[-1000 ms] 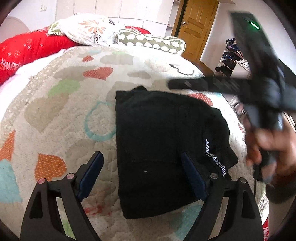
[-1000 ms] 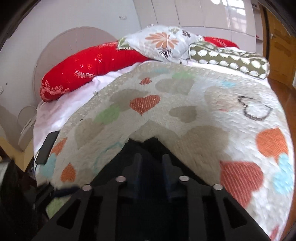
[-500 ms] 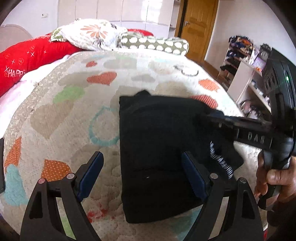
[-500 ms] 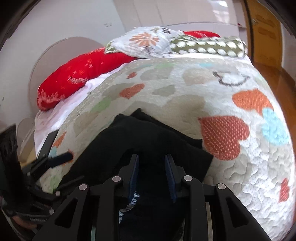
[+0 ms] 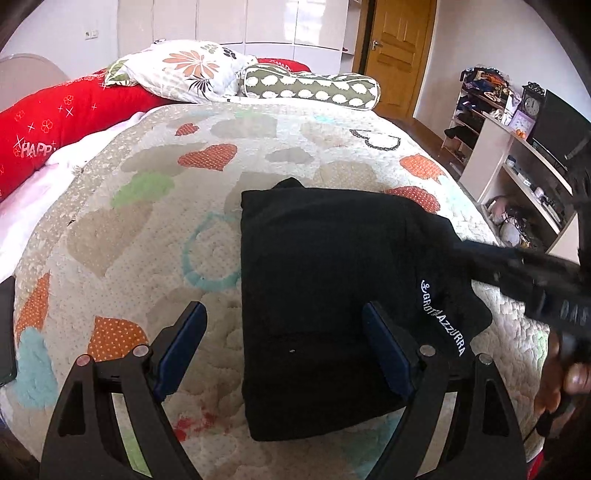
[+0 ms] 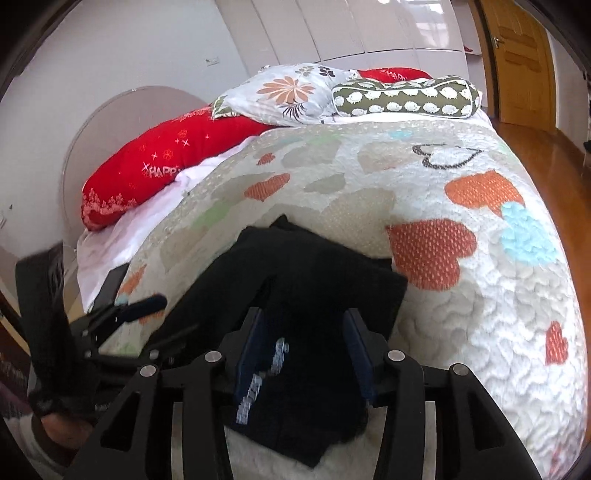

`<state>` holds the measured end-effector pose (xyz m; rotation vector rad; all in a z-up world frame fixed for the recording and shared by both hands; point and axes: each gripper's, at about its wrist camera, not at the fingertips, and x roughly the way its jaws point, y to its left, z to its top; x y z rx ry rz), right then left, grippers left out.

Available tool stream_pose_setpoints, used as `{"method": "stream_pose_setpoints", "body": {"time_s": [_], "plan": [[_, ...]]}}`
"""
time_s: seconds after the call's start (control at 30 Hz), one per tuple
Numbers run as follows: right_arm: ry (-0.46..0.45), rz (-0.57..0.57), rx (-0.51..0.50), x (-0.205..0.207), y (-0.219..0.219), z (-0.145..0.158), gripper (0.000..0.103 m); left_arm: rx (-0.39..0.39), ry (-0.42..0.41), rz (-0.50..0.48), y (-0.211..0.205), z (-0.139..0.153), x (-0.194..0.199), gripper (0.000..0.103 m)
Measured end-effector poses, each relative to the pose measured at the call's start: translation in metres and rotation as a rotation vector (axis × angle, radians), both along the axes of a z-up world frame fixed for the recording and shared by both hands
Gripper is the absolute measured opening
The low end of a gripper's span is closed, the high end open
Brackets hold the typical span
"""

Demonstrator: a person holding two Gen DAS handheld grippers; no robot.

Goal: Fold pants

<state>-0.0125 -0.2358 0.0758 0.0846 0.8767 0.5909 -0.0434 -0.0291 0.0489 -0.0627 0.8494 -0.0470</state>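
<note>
Home bedroom. Bed with cream quilted heart-patterned bedspread (image 5: 155, 236), long red bolster pillow printed "HAPPY" (image 6: 166, 166), white floral pillow (image 5: 184, 70), olive-green white-patterned bolster (image 6: 406, 98). White wardrobe doors (image 6: 332, 29) behind the bed, brown wooden panel door (image 5: 399, 44), glossy wooden floor (image 6: 546, 147), cluttered white open shelving with small clock (image 5: 532, 105).

The folded black pants (image 5: 325, 295) are laid flat on the heart-patterned quilted bedspread (image 5: 155, 229), toward its near edge; behind them, at the head of the bed, a long red cushion (image 5: 55, 122) is set to the left, a flowered white pillow (image 5: 184, 70) is propped in the middle, and a spotted olive bolster (image 5: 314, 86) is placed just to its right; a wooden door (image 5: 399, 51) is seen beyond the bolster; open white shelving (image 5: 517, 173) is stood to the right of the bed.
</note>
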Motion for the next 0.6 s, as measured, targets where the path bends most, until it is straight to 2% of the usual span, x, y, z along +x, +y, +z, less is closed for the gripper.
{"method": "stream_pose_setpoints", "body": {"time_s": [0.2, 0.23, 0.37, 0.6], "plan": [[0.035, -0.028, -0.064, -0.013, 0.001, -0.032, 0.048, 0.014, -0.009, 0.003, -0.004, 0.001, -0.003, 0.087], [0.023, -0.035, -0.087, -0.015, 0.002, -0.034, 0.053, 0.020, -0.013, 0.004, -0.004, 0.002, -0.005, 0.087], [0.037, -0.041, -0.073, -0.015, -0.002, -0.029, 0.054, 0.055, -0.047, 0.014, -0.006, 0.009, -0.010, 0.087], [0.016, -0.044, -0.016, -0.019, -0.010, -0.012, 0.055, 0.053, -0.067, 0.017, -0.003, 0.017, -0.014, 0.087]]}}
